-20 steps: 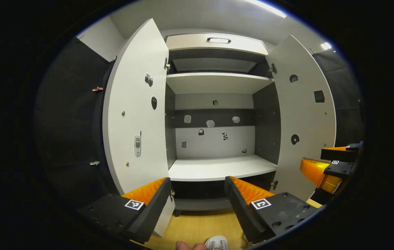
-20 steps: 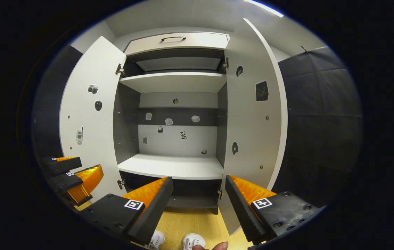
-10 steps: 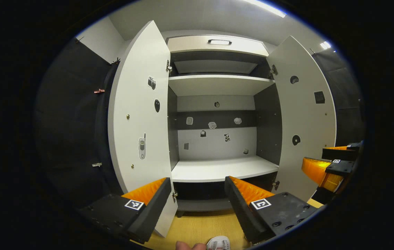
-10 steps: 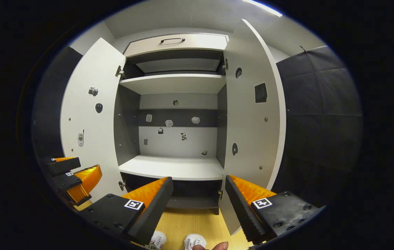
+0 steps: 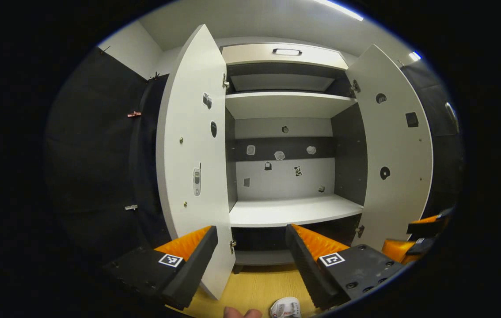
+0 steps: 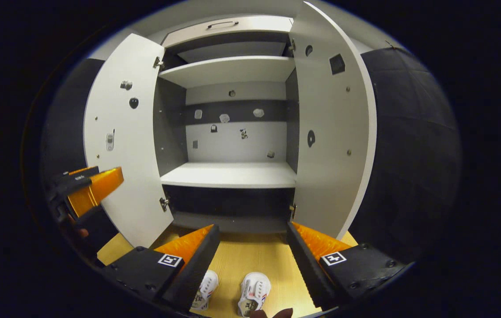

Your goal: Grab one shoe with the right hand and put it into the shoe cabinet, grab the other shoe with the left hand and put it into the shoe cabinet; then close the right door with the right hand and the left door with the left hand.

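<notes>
Here the shoe cabinet [image 6: 233, 174] stands open on the wooden floor [image 6: 250, 256], its left door [image 6: 122, 145] and right door [image 6: 330, 132] both swung wide; small stickers dot the back panel and the inner faces of the doors. In the right gripper view the right gripper [image 6: 252, 260] hangs above the floor with its fingers spread apart and nothing between them; just below, two white shoes [image 6: 254, 293] lie side by side on the floor in front of the cabinet, the left one [image 6: 204, 291] partly hidden behind the near finger. At the left rim of that view the left gripper [image 6: 87, 190] shows beside the left door, a hand behind it. In the left gripper view the left gripper [image 5: 250, 256] faces the middle shelf [image 5: 294, 211], fingers released and holding nothing; one white shoe [image 5: 286, 308] peeks in at the bottom edge, next to a fingertip of the person; the right gripper [image 5: 418, 238] appears low at the right rim, near the foot of the right door [image 5: 394, 150]. The shelves of the cabinet are bare.
</notes>
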